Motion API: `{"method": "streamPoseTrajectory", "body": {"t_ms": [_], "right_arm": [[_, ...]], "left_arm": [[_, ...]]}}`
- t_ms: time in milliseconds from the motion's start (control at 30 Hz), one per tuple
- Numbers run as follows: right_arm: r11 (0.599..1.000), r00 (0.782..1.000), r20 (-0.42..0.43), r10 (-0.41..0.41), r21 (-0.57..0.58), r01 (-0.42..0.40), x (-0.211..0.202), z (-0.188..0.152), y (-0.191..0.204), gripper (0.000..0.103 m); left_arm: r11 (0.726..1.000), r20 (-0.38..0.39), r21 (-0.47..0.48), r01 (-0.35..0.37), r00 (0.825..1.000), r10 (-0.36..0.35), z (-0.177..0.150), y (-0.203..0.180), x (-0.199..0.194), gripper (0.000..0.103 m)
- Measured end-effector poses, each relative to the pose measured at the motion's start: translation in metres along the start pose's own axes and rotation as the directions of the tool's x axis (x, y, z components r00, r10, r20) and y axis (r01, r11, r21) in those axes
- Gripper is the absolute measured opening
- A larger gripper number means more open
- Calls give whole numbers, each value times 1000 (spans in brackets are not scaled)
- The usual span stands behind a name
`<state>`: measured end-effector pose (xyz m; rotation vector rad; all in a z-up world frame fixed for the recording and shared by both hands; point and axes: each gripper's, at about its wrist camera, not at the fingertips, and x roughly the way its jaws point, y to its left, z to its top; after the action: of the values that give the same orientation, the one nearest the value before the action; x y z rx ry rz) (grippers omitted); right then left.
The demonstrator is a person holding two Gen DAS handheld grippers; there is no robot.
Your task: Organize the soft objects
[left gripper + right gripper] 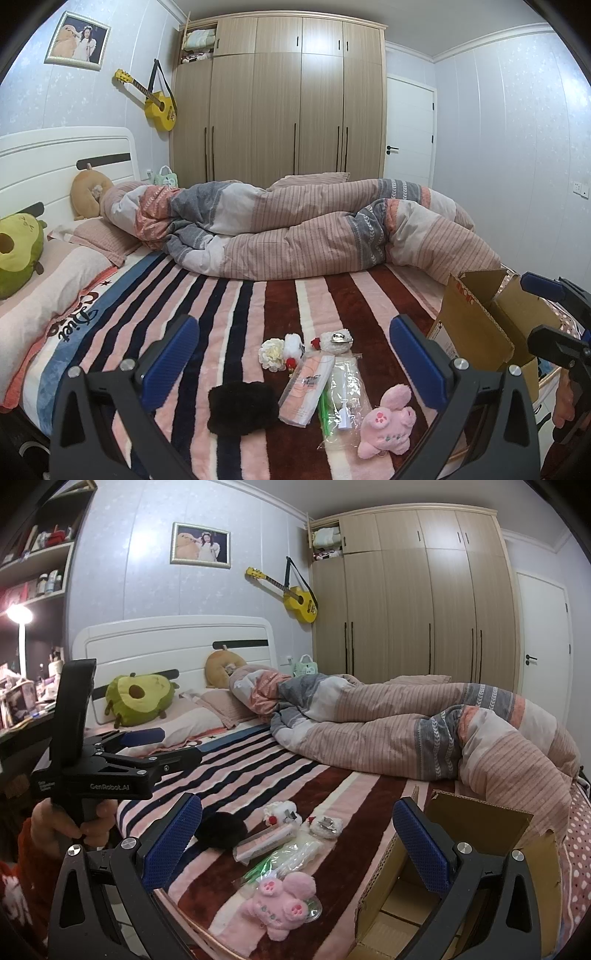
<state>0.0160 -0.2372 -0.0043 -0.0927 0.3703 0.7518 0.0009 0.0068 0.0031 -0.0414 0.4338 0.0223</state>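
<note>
Tongs, left (pixel 293 360) and right (pixel 297 840), gape wide over bed clutter; cardboard box (pixel 476 821) at lower right is partly cut off.

Pink rabbit toy (pixel 386 421): fluffy plush. Black pompom (pixel 242 406): long, matt fur. Clear bag (pixel 345 391): glossy, crinkled plastic film. Box (pixel 476 834): matt brown corrugated cardboard. Blanket (pixel 258 306): thick striped fleece. Quilt (pixel 314 229): woven striped cloth. Wardrobe (pixel 280 103): matt wood-grain panels. Right gripper's pads (pixel 424 849): blue, textured rubber-like surface.
</note>
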Motion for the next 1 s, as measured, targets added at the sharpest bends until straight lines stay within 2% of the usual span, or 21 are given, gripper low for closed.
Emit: {"method": "streamPoseTrajectory", "body": {"t_ms": [533,600,700,767,933,1000], "right_arm": [[1000,1000,-10,-9,-23,8,-6,-5,13,102],[999,1000,-22,-15,-36,14,-5,-2,21,84],[999,999,-53,5,-50,-7,0,-2,36,66],[998,996,-86,22,-62,-27,9,-6,50,61],[998,989,-147,14,-59,-23,34,-33,79,62],[999,985,-171,13,-32,-19,45,-46,84,76]], "left_arm": [[1000,17,12,4,1000,-4,0,2,-6,103],[1000,28,11,22,999,-23,-1,6,-9,103],[999,49,20,33,998,-34,-3,12,-15,103],[999,52,24,35,998,-36,-4,19,-16,103],[999,46,51,7,999,-10,-11,37,-11,103],[998,33,61,7,999,-9,-17,45,-5,103]]}}
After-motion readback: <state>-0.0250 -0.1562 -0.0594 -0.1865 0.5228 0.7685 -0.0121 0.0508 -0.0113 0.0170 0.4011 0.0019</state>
